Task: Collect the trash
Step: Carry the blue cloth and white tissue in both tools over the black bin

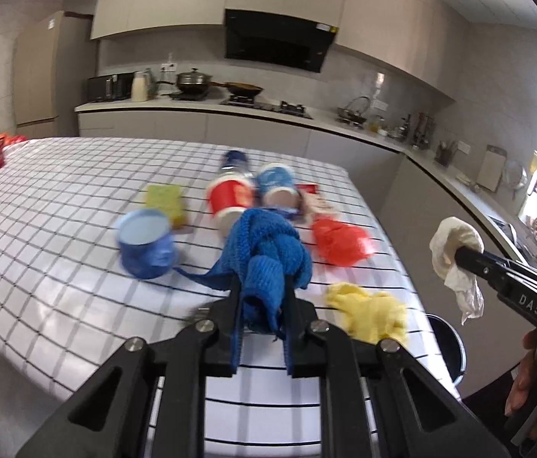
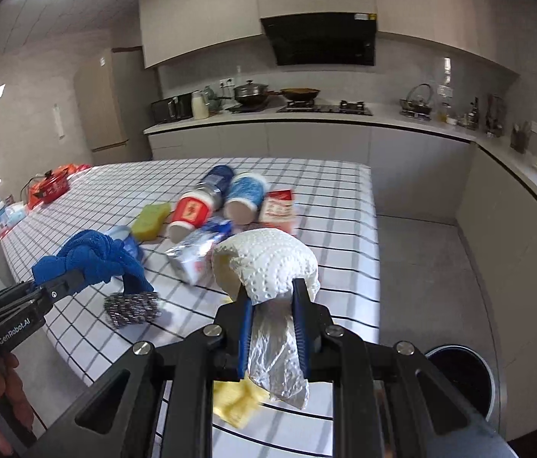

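1. The left gripper (image 1: 262, 294) is squeezed tight on a blue cloth (image 1: 264, 244). The cloth is fuzzy and bunched up, and it hangs above the table (image 1: 58, 198).
2. The right gripper (image 2: 274, 305) is squeezed tight on a white paper towel (image 2: 268, 263). The towel is bumpy, puffed like a ball, with a crinkly tail hanging down between the fingers.
3. In the right wrist view, a round dark trash bin (image 2: 463, 374) sits on the floor at 4 o'clock from the towel, just past the table edge.
4. The table has a white cover with black squares.
5. Behind the towel, at 11 to 12 o'clock, lie a red cup (image 2: 190, 215), a blue cup (image 2: 245, 198), a green sponge (image 2: 150, 221) and a red and white packet (image 2: 278, 206).
6. A silver scrubber (image 2: 131, 309) lies at 9 o'clock. A yellow cloth (image 2: 234, 400) lies under the gripper.
7. In the left wrist view, a red bag (image 1: 341, 242) lies at 3 o'clock from the blue cloth and a blue mug (image 1: 146, 246) at 9 o'clock.
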The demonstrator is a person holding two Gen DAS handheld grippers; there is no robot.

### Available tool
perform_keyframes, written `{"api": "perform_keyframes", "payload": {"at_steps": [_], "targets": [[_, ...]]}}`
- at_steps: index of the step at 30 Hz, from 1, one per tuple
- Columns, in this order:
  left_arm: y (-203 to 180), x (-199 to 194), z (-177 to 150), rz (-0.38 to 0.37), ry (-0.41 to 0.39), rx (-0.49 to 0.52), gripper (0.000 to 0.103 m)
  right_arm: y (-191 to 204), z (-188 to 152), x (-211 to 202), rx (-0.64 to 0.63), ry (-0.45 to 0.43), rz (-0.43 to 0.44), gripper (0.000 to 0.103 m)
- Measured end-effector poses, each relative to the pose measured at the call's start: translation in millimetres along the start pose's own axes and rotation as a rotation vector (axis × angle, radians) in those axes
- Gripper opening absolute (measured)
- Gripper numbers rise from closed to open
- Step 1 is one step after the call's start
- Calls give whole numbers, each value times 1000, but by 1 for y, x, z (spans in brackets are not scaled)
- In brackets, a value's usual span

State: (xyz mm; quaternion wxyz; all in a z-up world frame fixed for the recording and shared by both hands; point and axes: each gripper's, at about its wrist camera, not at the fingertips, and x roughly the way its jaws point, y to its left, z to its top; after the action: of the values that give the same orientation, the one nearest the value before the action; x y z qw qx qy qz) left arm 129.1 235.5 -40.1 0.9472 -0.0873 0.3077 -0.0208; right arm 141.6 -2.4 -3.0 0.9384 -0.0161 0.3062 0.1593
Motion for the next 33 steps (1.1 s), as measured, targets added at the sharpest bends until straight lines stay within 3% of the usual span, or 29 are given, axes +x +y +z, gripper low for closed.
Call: {"api": "perform_keyframes", "payload": {"at_steps": [20, 33], "targets": [[-186, 28, -18, -199, 57, 156, 17, -162, -34, -83, 115, -15, -165, 21], [-291, 79, -65, -240, 173, 205, 17, -279, -84, -84, 133, 76, -168, 21]]}}
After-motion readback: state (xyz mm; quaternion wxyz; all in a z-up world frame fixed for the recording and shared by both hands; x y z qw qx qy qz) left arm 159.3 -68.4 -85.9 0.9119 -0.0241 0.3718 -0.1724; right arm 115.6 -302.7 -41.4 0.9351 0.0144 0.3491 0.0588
